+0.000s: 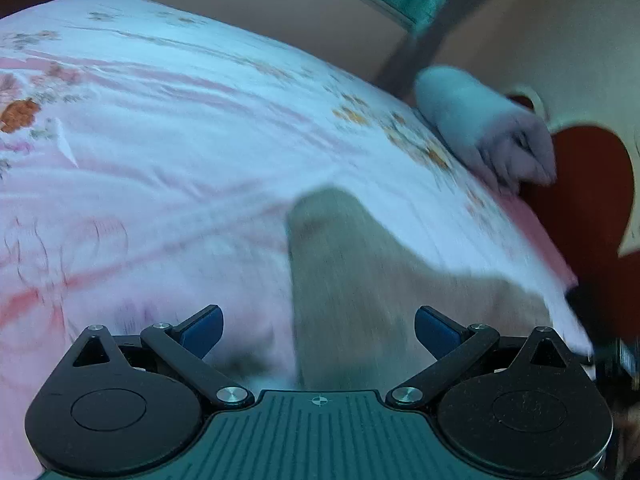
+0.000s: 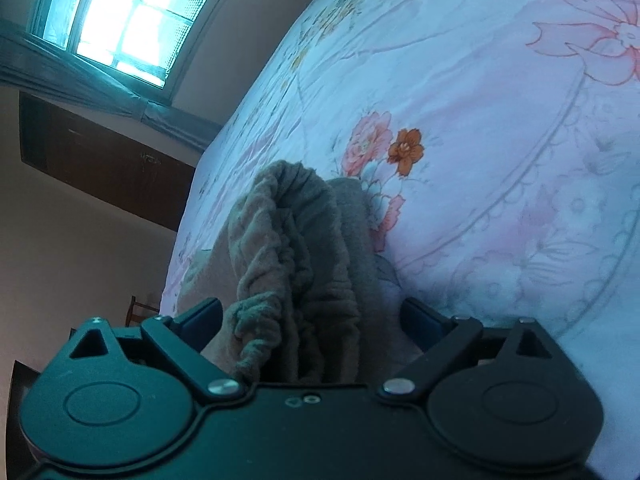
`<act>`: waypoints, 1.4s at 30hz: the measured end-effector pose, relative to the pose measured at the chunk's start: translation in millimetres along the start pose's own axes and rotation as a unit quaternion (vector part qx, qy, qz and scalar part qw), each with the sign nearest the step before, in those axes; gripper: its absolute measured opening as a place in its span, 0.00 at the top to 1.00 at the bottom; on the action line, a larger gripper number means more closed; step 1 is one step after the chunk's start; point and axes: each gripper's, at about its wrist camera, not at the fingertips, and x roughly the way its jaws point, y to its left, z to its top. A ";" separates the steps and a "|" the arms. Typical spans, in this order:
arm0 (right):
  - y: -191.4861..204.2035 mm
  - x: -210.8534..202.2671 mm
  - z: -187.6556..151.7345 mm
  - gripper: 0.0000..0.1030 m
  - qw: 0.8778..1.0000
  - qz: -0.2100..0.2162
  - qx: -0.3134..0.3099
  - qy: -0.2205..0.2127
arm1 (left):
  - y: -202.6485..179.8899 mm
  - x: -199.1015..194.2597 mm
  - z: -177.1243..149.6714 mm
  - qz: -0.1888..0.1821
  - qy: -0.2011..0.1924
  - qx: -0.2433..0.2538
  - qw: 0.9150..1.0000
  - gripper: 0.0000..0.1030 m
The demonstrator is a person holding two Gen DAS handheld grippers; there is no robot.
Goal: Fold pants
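My left wrist camera looks down along its fingers across the bed [image 1: 160, 140], my right sits close over the pants [image 2: 296, 264]; both share them.

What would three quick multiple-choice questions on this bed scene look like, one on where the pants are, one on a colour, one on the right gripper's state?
1. Where do the pants lie?
A. On the floral bedsheet
B. On a chair
C. On the floor

2. What colour are the pads on the gripper fingers?
A. Red
B. Blue
C. White

3. How does the right gripper stand?
A. Shut tight on the sheet
B. Open, with bunched pants between its fingers
C. Out of view

Answers:
1. A, the grey-brown cloth rests on the flowered sheet.
2. B, both pads show blue in the left wrist view.
3. B, the fingers stand wide apart with the gathered waistband between them.
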 end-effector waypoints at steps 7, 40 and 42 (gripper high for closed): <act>-0.2 -18.2 2.4 0.13 1.000 -0.010 0.008 -0.022 | -4.5 63.5 17.7 0.065 0.070 0.028 0.995 0.00; 69.7 -8.8 19.0 0.65 0.992 0.017 -0.067 -0.102 | -47.5 22.4 45.8 -0.124 -0.024 0.004 0.992 0.00; 75.2 10.8 24.7 0.69 0.994 0.009 -0.070 -0.087 | -56.1 39.3 47.7 -0.105 -0.007 0.016 0.994 0.00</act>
